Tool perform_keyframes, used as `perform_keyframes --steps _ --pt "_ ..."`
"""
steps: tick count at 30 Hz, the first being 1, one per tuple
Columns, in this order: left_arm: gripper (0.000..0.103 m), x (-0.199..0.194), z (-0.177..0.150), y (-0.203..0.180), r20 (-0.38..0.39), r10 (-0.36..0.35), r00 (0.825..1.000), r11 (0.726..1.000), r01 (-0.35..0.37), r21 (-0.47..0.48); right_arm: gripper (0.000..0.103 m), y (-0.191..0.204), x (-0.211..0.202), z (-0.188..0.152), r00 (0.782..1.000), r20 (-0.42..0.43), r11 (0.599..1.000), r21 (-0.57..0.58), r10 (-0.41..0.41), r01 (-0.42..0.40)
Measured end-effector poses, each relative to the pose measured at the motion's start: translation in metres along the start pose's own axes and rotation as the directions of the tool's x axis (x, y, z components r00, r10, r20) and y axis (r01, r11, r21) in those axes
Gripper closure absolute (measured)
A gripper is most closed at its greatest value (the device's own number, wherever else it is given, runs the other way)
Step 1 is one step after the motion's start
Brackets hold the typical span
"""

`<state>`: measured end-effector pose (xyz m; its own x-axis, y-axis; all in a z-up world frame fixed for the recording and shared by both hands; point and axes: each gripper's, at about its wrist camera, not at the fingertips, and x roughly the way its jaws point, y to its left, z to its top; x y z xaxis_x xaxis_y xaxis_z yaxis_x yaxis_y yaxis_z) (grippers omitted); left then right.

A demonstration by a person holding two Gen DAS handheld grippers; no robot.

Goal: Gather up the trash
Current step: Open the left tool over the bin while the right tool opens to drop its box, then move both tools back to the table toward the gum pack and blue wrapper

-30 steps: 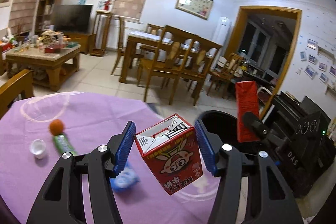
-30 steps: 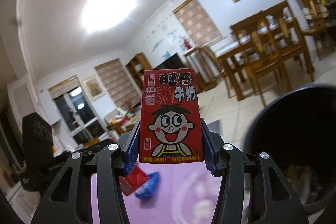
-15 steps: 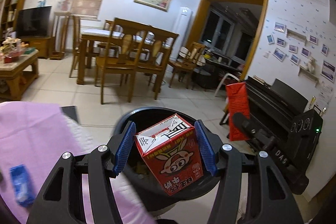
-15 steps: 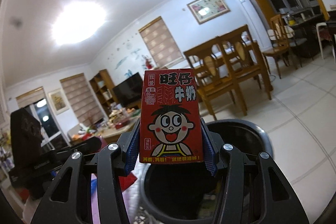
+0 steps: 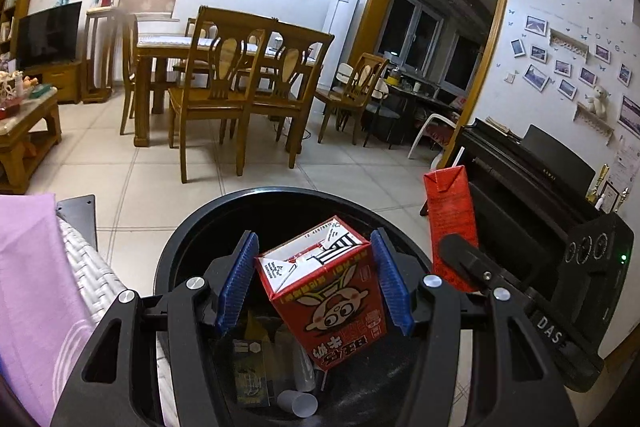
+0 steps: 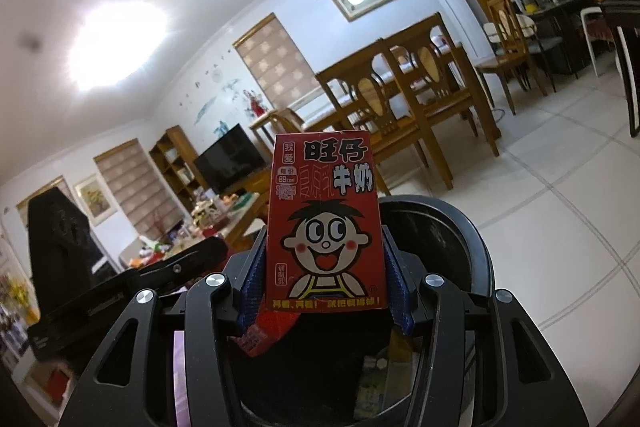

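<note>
Listing items left to right, each placed against the black trash bin [image 5: 188, 227]:

- Purple tablecloth [image 5: 28, 287], with a white woven edge beneath it: left of the bin, just beside its rim
- Left gripper [image 5: 314, 281]: above the bin's mouth, blue pads [image 5: 236, 287] clenched on an opened red milk carton [image 5: 324, 291]; carton tilted, cartoon print upside down, hanging over the bin's inside
- Bin contents: a clear plastic cup [image 5: 296, 403] and dark wrappers on the bottom, below that carton
- Right gripper [image 6: 322, 279]: also over the bin, just right of the left tool, jaws grasping a sealed red milk carton [image 6: 324, 223] held upright, cartoon face toward the camera; same carton seen edge-on from the left wrist view
- Black piano [image 5: 540, 179]: right of the bin, on the tiled floor
- Wooden dining table with chairs [image 5: 224, 79]: well beyond the bin
</note>
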<state>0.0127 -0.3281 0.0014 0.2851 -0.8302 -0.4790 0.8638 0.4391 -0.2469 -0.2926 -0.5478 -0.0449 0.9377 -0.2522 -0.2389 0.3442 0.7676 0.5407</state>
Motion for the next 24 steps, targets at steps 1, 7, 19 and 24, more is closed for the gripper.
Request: perform_keyframes --steps 1,7,19,24 --pt "0.045 0.002 -0.001 0.001 -0.004 -0.001 1.000 1.000 0.001 -0.002 0.052 0.003 0.005 0.001 1.000 -0.004 1.000 0.001 0.000 0.000" --pt "0.045 0.009 -0.005 0.007 -0.026 -0.013 1.000 0.999 0.012 -0.029 0.052 0.000 0.026 -0.004 0.999 -0.032 1.000 0.011 -0.006 0.006" --pt "0.027 0.012 -0.003 0.007 -0.030 -0.010 1.000 0.999 0.009 -0.053 0.032 -0.007 0.034 0.003 1.000 -0.010 0.998 0.063 -0.001 0.002" --pt "0.008 0.007 -0.003 0.005 -0.014 0.014 1.000 0.999 -0.015 -0.049 0.026 -0.009 0.028 0.006 1.000 0.012 0.997 0.072 -0.004 0.003"
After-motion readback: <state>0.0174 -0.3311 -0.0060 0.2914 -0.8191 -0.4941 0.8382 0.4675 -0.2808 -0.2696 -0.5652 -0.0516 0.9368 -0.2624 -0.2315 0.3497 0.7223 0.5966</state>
